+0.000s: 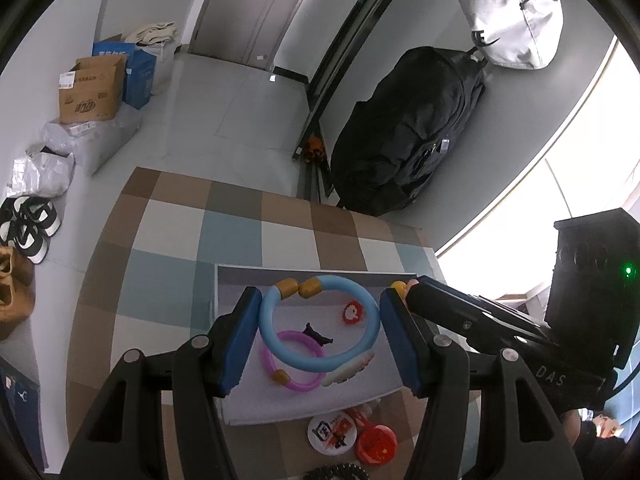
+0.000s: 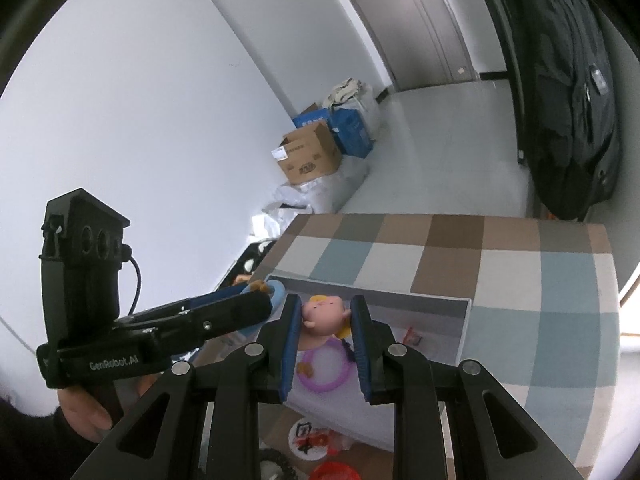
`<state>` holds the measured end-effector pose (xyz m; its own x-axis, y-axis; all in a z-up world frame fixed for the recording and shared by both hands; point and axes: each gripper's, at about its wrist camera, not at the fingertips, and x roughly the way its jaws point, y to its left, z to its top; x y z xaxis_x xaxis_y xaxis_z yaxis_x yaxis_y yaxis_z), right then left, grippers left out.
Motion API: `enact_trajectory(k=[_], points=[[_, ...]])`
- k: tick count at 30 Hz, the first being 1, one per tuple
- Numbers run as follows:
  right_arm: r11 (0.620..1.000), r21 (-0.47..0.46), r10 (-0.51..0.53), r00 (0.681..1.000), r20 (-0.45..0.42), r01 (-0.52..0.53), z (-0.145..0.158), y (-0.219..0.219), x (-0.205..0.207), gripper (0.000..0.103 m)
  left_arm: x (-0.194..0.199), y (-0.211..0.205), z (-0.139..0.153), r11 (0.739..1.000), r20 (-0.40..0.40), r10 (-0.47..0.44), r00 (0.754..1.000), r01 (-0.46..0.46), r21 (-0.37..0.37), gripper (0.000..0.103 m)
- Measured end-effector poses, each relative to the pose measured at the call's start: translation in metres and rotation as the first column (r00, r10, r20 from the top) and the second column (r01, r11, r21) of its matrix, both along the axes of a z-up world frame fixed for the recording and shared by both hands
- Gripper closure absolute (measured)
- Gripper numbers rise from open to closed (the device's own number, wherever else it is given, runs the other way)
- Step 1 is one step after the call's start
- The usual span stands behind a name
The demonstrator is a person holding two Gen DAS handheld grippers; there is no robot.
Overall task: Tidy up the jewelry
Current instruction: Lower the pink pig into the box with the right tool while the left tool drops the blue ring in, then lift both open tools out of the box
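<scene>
My left gripper [image 1: 320,300] is shut on a light blue bangle [image 1: 276,344] with two yellow beads, its blue pads pressing on both sides of the ring. It hangs over a shallow white tray [image 1: 300,404] on the checked tablecloth. In the tray lie a pink bangle [image 1: 298,380], a black charm [image 1: 318,334], a red charm [image 1: 352,312] and a white cloud-shaped piece [image 1: 348,368]. My right gripper [image 2: 326,304] is shut on a small doll-head charm [image 2: 320,312] with yellow hair, over the tray [image 2: 466,332] and the pink bangle [image 2: 324,376]. The left gripper [image 2: 268,300] is close on its left.
A white badge [image 1: 332,432], a red badge [image 1: 376,444] and a black bead chain [image 1: 336,472] lie in front of the tray. A black backpack [image 1: 408,132] stands past the table's far edge. Cardboard boxes [image 1: 90,92] and shoes [image 1: 28,228] are on the floor at the left.
</scene>
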<state>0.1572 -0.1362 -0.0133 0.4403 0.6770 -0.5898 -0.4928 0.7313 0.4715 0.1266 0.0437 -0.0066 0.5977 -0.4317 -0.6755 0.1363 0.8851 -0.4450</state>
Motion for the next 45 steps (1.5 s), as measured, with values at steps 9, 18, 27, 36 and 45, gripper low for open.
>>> enact_trajectory(k=[9,18,27,36,45], points=[[0.999,0.019,-0.028,0.998,-0.059,0.029,-0.014,-0.011,0.014,0.079,0.011,-0.005,-0.011,1.0,-0.041,-0.015,0.999,0.015,-0.006,0.047],[0.999,0.032,-0.021,0.997,-0.077,0.024,-0.017,-0.014,0.017,0.077,0.017,-0.004,-0.022,0.994,-0.087,-0.036,0.996,0.028,-0.101,0.047],[0.989,0.085,-0.116,0.992,-0.043,0.119,-0.008,-0.038,0.014,0.02,0.01,0.001,-0.014,0.988,-0.053,-0.02,0.998,0.011,-0.155,0.025],[0.982,0.055,-0.179,0.983,-0.039,0.181,-0.009,-0.047,0.011,0.0,0.0,-0.016,-0.005,1.0,0.013,-0.003,1.0,0.002,0.031,0.025],[0.985,-0.003,-0.171,0.985,0.036,0.171,-0.004,-0.041,-0.007,0.0,-0.014,-0.025,-0.001,0.988,0.045,0.019,0.999,-0.025,0.15,0.025]])
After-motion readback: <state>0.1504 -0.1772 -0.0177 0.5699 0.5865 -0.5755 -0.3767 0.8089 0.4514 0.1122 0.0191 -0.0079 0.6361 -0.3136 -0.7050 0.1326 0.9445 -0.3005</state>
